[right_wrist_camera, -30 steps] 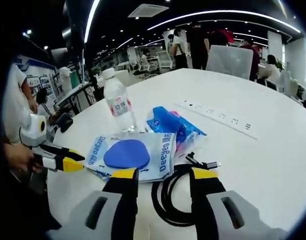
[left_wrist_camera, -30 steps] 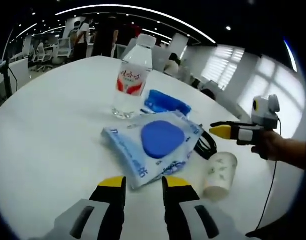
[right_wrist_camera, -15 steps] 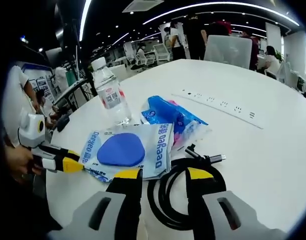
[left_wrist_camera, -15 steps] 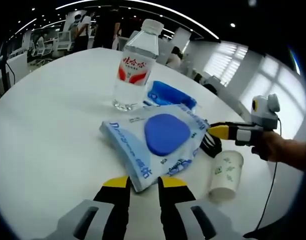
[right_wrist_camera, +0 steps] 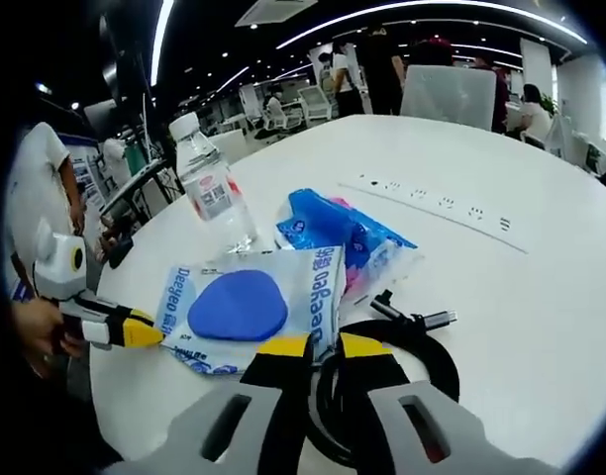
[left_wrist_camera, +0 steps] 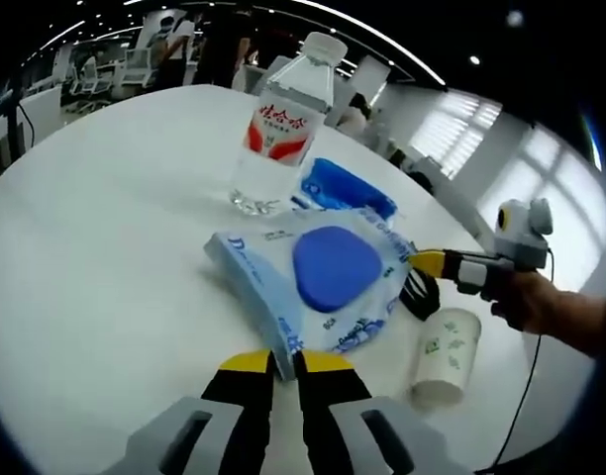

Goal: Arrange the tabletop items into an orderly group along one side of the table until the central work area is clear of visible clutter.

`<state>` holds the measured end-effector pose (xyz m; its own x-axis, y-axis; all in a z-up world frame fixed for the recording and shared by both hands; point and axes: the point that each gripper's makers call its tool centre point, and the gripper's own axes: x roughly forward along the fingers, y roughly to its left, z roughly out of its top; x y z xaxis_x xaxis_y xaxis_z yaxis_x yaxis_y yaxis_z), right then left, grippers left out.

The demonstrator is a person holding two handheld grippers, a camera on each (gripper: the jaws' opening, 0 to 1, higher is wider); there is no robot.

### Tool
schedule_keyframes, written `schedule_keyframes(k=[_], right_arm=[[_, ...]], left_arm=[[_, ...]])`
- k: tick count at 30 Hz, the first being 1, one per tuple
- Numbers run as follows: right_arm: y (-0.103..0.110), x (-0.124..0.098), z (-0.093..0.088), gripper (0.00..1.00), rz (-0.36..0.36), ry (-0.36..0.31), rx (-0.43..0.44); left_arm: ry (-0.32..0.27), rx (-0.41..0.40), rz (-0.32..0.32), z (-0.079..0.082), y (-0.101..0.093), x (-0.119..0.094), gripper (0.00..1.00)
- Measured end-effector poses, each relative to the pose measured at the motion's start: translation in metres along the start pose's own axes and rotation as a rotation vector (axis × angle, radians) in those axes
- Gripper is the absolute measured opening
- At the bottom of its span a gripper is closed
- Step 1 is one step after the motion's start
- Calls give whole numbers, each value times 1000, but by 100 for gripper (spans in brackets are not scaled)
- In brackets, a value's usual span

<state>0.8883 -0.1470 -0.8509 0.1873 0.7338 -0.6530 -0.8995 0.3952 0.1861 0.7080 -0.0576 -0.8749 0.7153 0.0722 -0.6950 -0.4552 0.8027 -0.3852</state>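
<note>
Left gripper view: left tongs (left_wrist_camera: 280,362) pinch wipes pack (left_wrist_camera: 318,284) corner

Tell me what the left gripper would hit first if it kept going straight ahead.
The left gripper points at the near corner of the wipes pack, which already sits at its tips, so it would likely meet that first. Contact itself is unclear.

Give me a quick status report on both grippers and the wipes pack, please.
Left gripper and right gripper both shut on wipes pack, opposite edges. Black cable coiled beside right jaws.
</note>
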Motion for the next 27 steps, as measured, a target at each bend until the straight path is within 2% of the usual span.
schedule_keyframes(k=[4, 10, 14, 18, 27], right_arm=[[5, 0, -1, 0, 15, 5, -22], [8, -6, 0, 0, 17, -7, -42], [5, -11, 4, 0, 6, -27, -57], [1, -22, 8, 0, -7, -52, -53], [-15, -52, 10, 0, -67, -105, -14]], left_arm=[[-8, 7, -7, 1, -3, 0, 0], [-12, 7, -24, 3, -6, -3, 0], [-29, 34, -36, 8, -12, -7, 0], [-43, 41, -56, 16, -23, -14, 0], [-55, 115, -111, 33, -47, -10, 0]])
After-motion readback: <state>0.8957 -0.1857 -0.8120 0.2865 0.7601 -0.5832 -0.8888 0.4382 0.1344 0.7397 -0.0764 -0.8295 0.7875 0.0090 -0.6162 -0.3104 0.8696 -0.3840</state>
